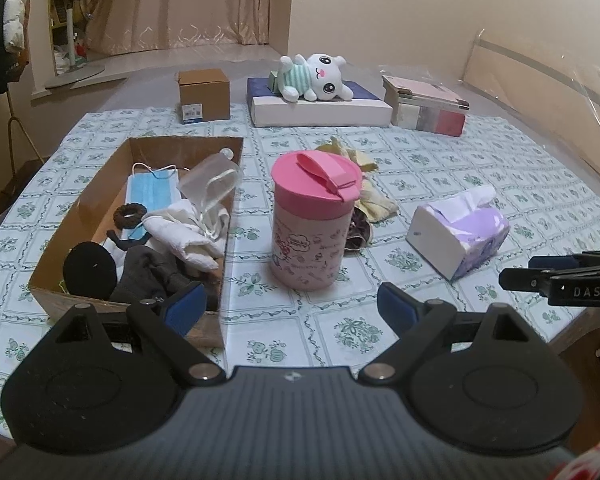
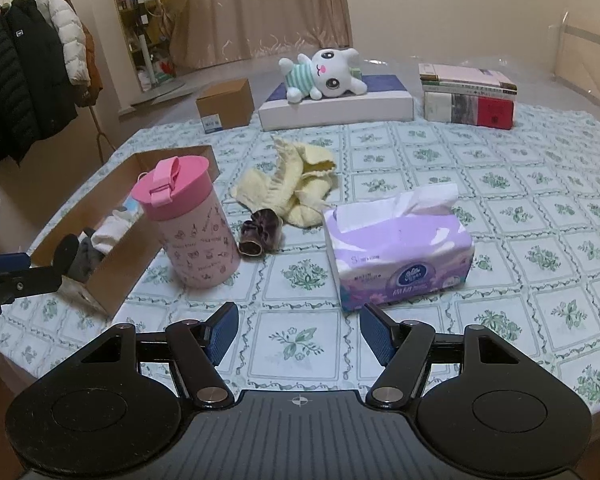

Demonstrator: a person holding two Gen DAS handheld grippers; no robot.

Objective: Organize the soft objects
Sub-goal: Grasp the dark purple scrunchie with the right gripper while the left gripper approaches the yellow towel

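Note:
An open cardboard box (image 1: 80, 208) at the left holds a blue face mask (image 1: 152, 188), white cloth (image 1: 184, 236), dark cloth (image 1: 148, 276), a black scrunchie (image 1: 130, 213) and clear plastic. It also shows in the right wrist view (image 2: 112, 276). A yellow cloth (image 2: 296, 184) and a dark purple scrunchie (image 2: 260, 234) lie on the table behind a pink cup (image 2: 192, 224). A purple tissue pack (image 2: 400, 248) lies to the right. My left gripper (image 1: 288, 308) is open and empty, near the box's front corner. My right gripper (image 2: 298, 330) is open and empty, in front of the tissue pack.
A plush rabbit (image 2: 324, 74) lies on a flat white box (image 2: 340, 110) at the back. A small brown carton (image 2: 226, 106) and stacked books (image 2: 468, 100) flank it. The table carries a flowered cloth (image 2: 520, 220). Coats hang at the left.

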